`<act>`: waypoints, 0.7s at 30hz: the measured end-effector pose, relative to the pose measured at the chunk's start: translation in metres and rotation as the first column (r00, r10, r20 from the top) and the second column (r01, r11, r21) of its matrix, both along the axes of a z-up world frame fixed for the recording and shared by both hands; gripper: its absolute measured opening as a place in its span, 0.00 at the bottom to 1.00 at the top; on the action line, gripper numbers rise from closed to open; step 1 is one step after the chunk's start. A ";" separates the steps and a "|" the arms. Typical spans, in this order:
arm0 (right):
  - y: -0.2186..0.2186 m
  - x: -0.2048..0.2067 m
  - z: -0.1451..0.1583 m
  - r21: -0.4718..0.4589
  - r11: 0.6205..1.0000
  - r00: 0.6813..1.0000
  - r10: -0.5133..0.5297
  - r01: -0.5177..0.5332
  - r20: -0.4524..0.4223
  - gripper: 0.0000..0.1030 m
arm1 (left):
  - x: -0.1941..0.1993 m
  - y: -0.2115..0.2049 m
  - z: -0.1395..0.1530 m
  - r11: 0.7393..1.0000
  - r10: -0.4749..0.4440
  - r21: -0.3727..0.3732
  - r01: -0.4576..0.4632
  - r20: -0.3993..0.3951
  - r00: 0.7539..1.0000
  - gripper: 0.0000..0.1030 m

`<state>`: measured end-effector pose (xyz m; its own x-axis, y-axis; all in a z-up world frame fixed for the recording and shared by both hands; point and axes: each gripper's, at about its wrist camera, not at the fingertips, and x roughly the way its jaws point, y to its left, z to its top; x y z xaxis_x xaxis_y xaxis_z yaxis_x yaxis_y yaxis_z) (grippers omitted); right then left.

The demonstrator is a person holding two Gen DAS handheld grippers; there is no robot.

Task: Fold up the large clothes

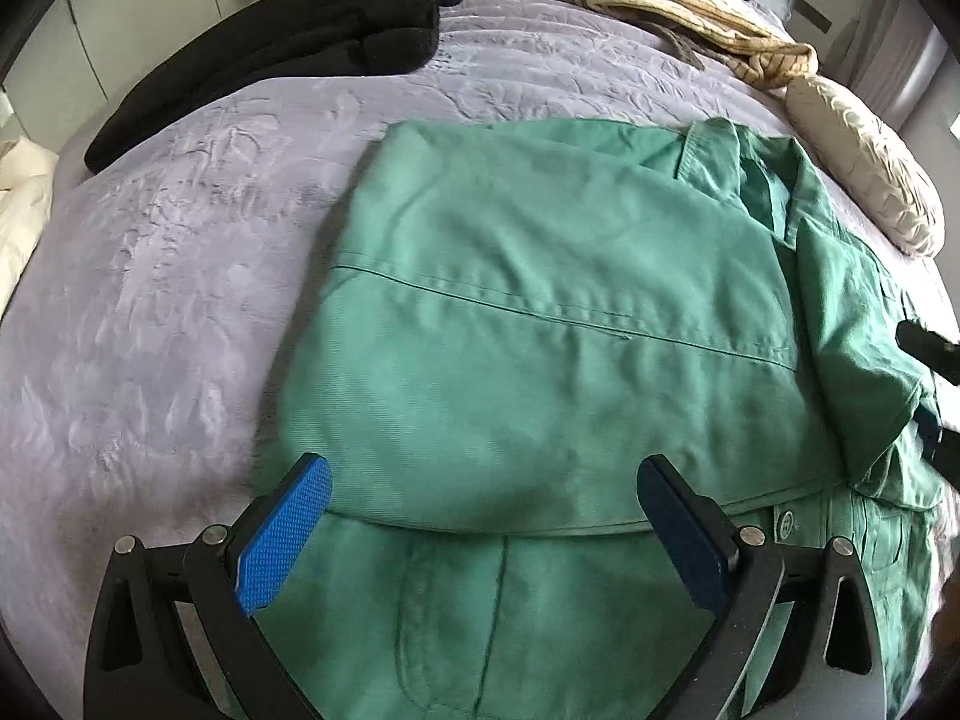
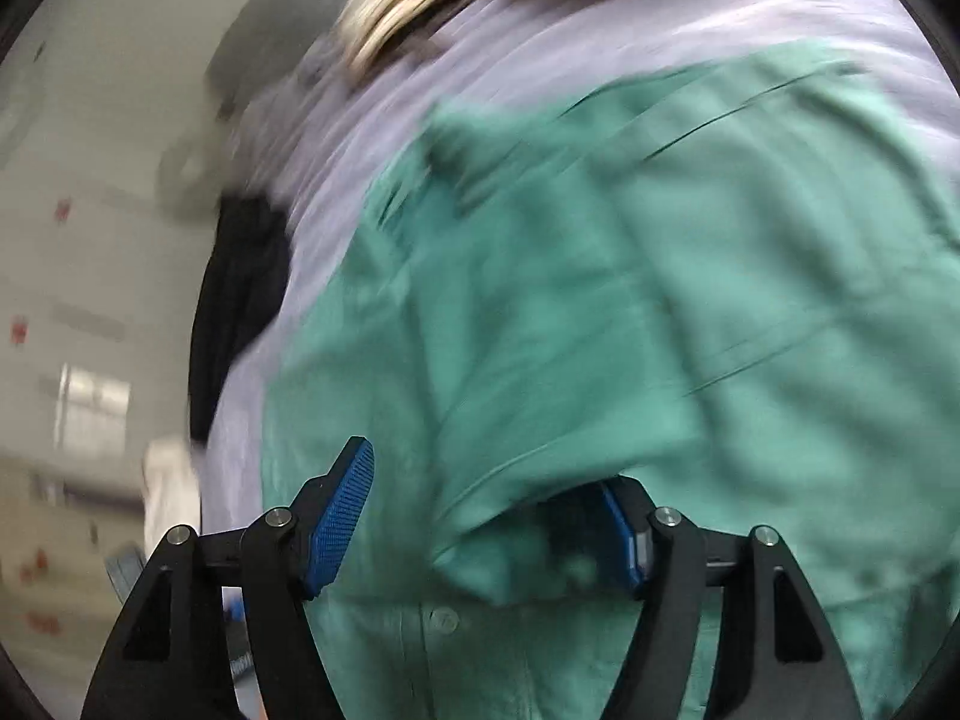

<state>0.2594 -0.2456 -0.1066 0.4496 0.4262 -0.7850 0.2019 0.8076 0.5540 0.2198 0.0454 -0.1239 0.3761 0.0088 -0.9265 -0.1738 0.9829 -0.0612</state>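
A large green shirt (image 1: 540,324) lies partly folded on the lilac bedspread (image 1: 180,276), its back panel laid over the buttoned front. My left gripper (image 1: 480,498) is open and empty, just above the folded edge near me. My right gripper (image 2: 480,504) is open over the same green shirt (image 2: 600,300); a fold of cloth lies between its jaws and covers part of the right fingertip. That view is blurred. The right gripper's black body also shows at the right edge of the left wrist view (image 1: 936,396).
A black garment (image 1: 282,54) lies at the far left of the bed. A cream striped garment (image 1: 690,12) and a cream pillow (image 1: 864,162) lie at the far right. The right wrist view shows the bed's edge, a black cloth (image 2: 240,300) and the floor beyond.
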 end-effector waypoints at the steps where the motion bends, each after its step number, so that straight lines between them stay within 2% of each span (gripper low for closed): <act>1: -0.007 0.001 0.003 0.004 0.999 0.999 -0.041 0.041 0.003 0.11 | -0.001 0.003 0.001 1.000 0.007 -0.002 -0.007 0.001 1.000 0.99; 3: -0.001 0.012 0.009 -0.054 0.998 0.999 -0.032 0.032 0.000 0.09 | -0.005 0.013 0.002 1.000 0.030 -0.005 -0.030 0.004 1.000 0.99; 5: 0.030 0.020 0.025 -0.151 0.985 0.994 0.093 -0.084 0.055 0.09 | -0.009 0.022 0.004 0.999 0.053 0.003 -0.053 0.011 0.999 0.99; 7: 0.082 0.023 0.037 -0.247 0.940 0.959 0.267 -0.237 0.097 0.09 | -0.014 0.031 0.004 0.997 0.075 0.016 -0.075 0.016 0.997 0.99; 9: 0.122 0.016 0.036 -0.298 0.885 0.914 0.398 -0.358 0.082 0.11 | -0.017 0.040 0.002 0.995 0.094 0.026 -0.094 0.010 0.996 0.99; 10: 0.139 0.010 0.031 -0.320 0.859 0.894 0.442 -0.401 0.067 0.19 | -0.018 0.043 0.001 0.994 0.101 0.030 -0.102 0.005 0.995 0.99; 11: 0.162 0.009 0.021 -0.353 0.811 0.864 0.504 -0.466 0.016 0.23 | -0.019 0.047 -0.001 0.993 0.113 0.037 -0.113 -0.004 0.994 0.99; 12: 0.177 0.005 0.010 -0.372 0.772 0.839 0.543 -0.515 -0.034 0.35 | -0.020 0.049 -0.002 0.992 0.119 0.036 -0.119 -0.007 0.993 0.99; 13: 0.186 0.003 0.002 -0.371 0.752 0.823 0.564 -0.545 -0.065 0.47 | -0.021 0.051 -0.003 0.992 0.126 0.032 -0.125 -0.010 0.992 0.99; 14: 0.193 0.000 -0.008 -0.345 0.745 0.810 0.580 -0.571 -0.087 0.50 | -0.021 0.053 -0.003 0.991 0.128 0.026 -0.128 -0.012 0.992 0.99; 16: 0.191 -0.009 -0.015 -0.283 0.767 0.812 0.576 -0.576 -0.091 0.50 | -0.020 0.052 -0.001 0.993 0.122 0.010 -0.122 -0.009 0.993 0.99; 18: 0.171 -0.022 -0.011 -0.231 0.804 0.834 0.546 -0.548 -0.077 0.50 | -0.017 0.045 0.002 0.995 0.102 -0.016 -0.102 -0.002 0.995 0.99; 21: 0.122 -0.035 -0.008 -0.142 0.879 0.890 0.450 -0.456 -0.074 0.54 | -0.004 0.027 0.005 0.996 0.062 -0.059 -0.061 0.016 0.998 0.99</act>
<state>0.2243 -0.1238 -0.1142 0.2050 0.4512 -0.8685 -0.1875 0.8891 0.4176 0.2158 0.0721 -0.1184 0.3930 -0.0220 -0.9193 -0.2318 0.9651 -0.1222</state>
